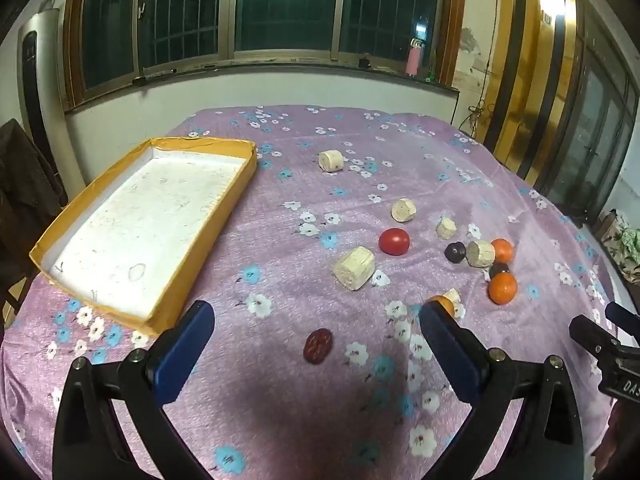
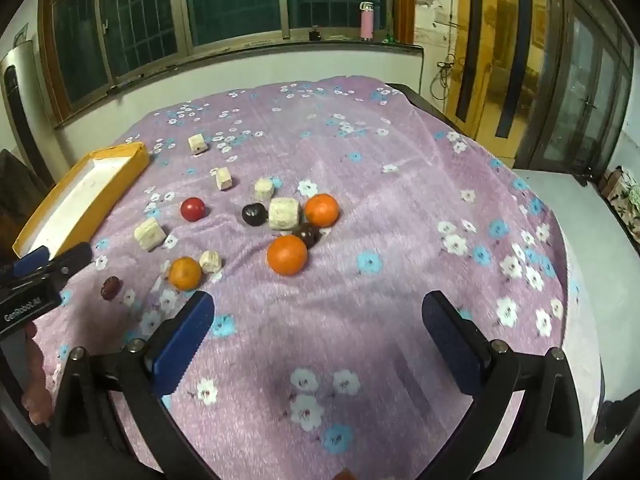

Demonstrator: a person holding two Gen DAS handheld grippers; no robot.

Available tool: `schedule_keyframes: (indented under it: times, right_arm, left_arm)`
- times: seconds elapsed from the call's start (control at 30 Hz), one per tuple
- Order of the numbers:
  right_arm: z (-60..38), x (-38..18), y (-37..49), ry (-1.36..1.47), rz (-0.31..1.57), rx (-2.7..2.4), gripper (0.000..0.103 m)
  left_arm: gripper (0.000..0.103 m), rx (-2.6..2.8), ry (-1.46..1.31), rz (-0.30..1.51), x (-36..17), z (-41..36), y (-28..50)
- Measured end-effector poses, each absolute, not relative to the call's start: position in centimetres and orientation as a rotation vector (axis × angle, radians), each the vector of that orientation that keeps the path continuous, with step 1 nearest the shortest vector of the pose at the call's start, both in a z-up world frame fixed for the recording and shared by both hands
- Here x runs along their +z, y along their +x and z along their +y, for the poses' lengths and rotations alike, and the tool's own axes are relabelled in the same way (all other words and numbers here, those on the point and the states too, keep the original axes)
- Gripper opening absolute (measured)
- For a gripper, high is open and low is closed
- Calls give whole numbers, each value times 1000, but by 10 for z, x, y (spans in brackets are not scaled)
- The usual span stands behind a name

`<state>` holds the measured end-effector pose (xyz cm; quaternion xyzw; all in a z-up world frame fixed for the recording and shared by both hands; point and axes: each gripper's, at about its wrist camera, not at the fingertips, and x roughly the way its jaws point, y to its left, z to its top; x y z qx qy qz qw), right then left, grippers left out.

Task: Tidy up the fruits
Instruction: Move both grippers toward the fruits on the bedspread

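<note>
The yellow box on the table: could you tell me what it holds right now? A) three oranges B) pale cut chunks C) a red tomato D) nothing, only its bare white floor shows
D: the yellow box shows only a bare white floor, while the oranges, the red tomato and the pale chunks all lie out on the purple cloth.
</note>
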<state>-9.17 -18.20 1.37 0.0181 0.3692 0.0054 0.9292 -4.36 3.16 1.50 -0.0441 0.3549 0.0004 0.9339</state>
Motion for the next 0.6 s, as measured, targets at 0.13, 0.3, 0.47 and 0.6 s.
schedule_keyframes:
  times: [0.13,0.3,0.47,0.6]
  right_arm:
    - [-195,15,-83,55,749,-1,103]
    - [-194,11,-81,30,742,6,103]
    - [-192,1,-84,27,745,30,103]
    - [-193,-6,-77,48,750,45,103]
  left_arm:
    - [103,4,-95,714,22,41,-55]
    - [103,24,-104,712,19,52,-62]
    - [103,31,-79,745,7,50,-58]
    - [103,31,-62,750,4,46,-57]
